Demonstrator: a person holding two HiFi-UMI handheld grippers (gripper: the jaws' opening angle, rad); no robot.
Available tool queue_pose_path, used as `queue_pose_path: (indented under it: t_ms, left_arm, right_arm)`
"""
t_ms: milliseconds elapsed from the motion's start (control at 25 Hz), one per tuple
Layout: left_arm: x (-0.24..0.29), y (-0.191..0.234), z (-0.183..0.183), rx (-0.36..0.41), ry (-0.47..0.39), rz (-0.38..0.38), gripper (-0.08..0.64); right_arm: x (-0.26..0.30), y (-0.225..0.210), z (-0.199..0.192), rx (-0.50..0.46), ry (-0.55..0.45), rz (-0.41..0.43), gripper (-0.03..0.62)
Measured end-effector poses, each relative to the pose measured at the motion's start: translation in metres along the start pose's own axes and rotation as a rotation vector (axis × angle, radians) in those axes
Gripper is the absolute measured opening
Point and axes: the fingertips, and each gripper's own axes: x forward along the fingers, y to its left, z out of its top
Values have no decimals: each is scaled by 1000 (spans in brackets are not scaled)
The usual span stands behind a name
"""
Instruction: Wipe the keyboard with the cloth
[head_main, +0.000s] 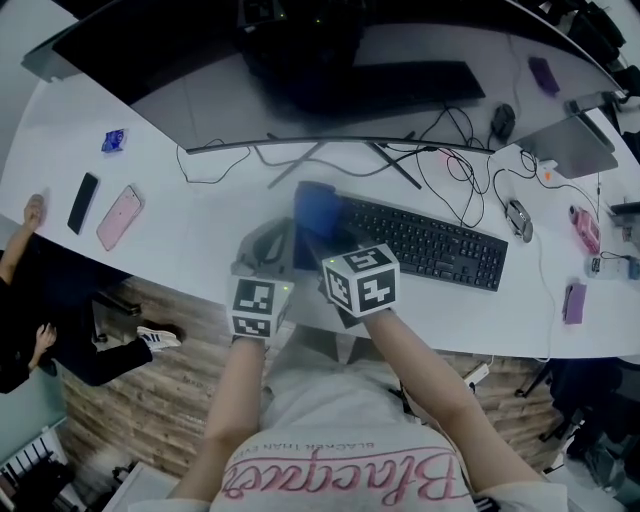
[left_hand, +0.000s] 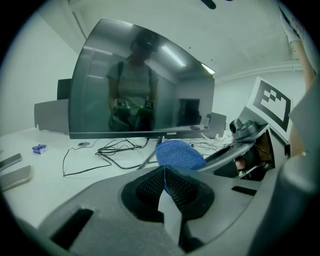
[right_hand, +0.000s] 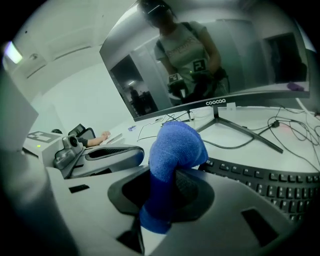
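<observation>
Right tongs (right_hand: 167, 187) clamped on the bunched blue cloth (right_hand: 176, 145) at the keyboard's (head_main: 425, 245) left end; left tongs (left_hand: 164, 186) closed on nothing. Risks snagging a keycap or pulling the cloth loose if dragged hard. Beyond: office room, white tabletop (head_main: 200, 215), curved monitor (head_main: 300, 60), loose cables (head_main: 460, 165), pink phone (head_main: 118, 217).

Room setting. A wide white desk (head_main: 210, 215) ran from left to right, and a wood-plank floor (head_main: 140, 420) showed below its near edge. A large curved monitor (head_main: 200, 70) stood at the far side on a splayed stand (head_main: 345, 160), with black cables (head_main: 470, 165) trailing to the right. A dark phone (head_main: 83, 202) and a pink phone (head_main: 118, 217) lay at the left. The wall (left_hand: 45, 60) and ceiling (left_hand: 240, 35) were pale, and a strip light (left_hand: 170, 55) was reflected in the dark screen.
</observation>
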Motion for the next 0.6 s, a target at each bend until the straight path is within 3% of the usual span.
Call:
queue_pose_path:
  t_ms: [600]
  left_arm:
    - [27,-17,-6,-7,49,12,6]
  right_arm:
    - [-4,-32,-8,66,40,35,91]
